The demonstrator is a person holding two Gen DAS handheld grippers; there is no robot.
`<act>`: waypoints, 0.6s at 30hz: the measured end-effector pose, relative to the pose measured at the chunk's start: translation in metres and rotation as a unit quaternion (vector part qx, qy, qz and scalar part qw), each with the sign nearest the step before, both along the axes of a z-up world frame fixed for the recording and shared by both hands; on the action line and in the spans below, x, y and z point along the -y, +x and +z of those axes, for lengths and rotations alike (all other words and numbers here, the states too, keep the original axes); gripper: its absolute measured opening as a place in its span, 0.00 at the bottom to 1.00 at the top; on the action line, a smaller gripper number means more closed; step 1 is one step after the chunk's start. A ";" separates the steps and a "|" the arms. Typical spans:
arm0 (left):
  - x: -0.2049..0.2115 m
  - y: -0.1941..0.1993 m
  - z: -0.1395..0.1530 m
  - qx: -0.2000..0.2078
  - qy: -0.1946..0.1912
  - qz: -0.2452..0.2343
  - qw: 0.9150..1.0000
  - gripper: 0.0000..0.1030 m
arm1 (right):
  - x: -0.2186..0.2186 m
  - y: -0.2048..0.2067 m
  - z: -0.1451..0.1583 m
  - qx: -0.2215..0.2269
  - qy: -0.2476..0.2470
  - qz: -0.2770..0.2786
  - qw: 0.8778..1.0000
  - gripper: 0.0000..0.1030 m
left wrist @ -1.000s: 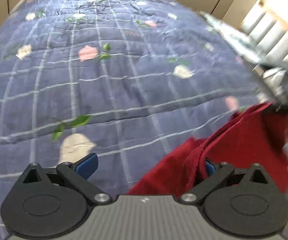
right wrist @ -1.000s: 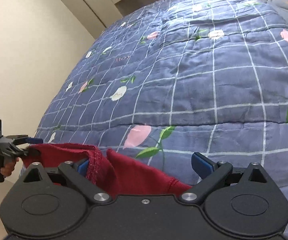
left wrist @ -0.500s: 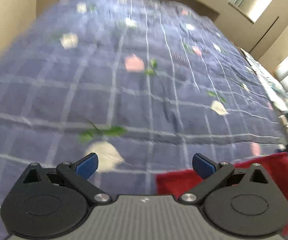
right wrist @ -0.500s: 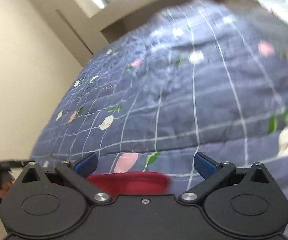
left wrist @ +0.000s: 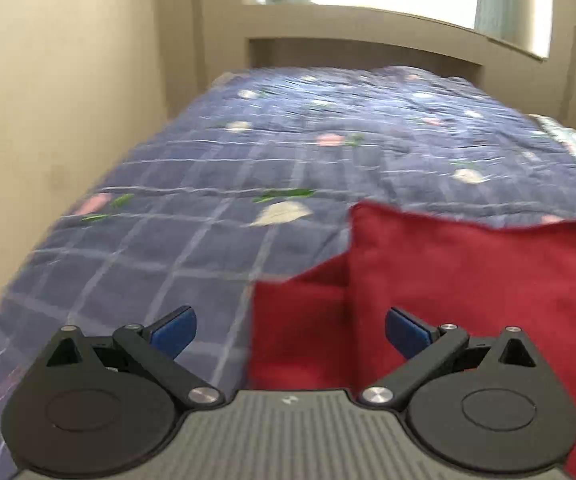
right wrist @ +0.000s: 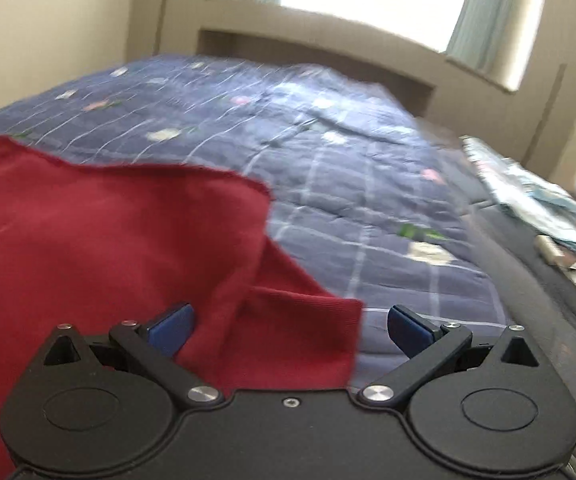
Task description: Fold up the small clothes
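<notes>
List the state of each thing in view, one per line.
Left gripper: open, holding nothing.
Right gripper: open, holding nothing.
Red garment: lying on the quilt, released, one layer folded over another.
Quilt: spread over the bed, slightly wrinkled.
Curtains: drawn apart.

left wrist: low, close, facing headboard | right wrist: same, somewhat blurred | shared: quilt [left wrist: 288,152], red garment [right wrist: 100,232]
</notes>
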State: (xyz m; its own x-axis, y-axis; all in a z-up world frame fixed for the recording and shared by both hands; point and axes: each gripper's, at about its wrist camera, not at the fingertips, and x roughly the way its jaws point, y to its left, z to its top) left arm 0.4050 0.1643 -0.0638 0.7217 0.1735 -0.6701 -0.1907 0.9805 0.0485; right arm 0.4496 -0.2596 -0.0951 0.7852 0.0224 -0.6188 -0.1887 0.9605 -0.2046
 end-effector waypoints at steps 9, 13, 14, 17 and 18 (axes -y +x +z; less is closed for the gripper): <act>-0.021 -0.084 -0.008 -0.001 -0.109 0.130 0.986 0.99 | -0.061 0.006 0.025 0.042 -0.014 0.069 0.997 0.99; -0.013 -0.116 -0.013 -0.002 -0.157 0.139 0.978 0.99 | -0.122 0.035 0.013 0.036 -0.013 0.130 0.991 0.99; -0.009 -0.122 -0.015 0.002 -0.160 0.135 0.978 1.00 | -0.135 0.041 0.008 0.037 -0.016 0.138 0.990 0.99; 0.003 -0.128 -0.018 0.014 -0.166 0.108 0.980 1.00 | -0.169 0.056 -0.010 0.021 -0.050 0.167 0.985 0.99; 0.006 -0.129 -0.018 0.017 -0.167 0.097 0.981 1.00 | -0.176 0.056 -0.014 0.020 -0.063 0.171 0.983 0.99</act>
State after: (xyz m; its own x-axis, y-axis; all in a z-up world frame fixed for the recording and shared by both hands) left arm 0.2765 0.1581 -0.0817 0.7197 0.0856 -0.6890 -0.3717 0.8857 -0.2782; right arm 0.5058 -0.0835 -0.1090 0.7685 0.2141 -0.6030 -0.4855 0.8089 -0.3316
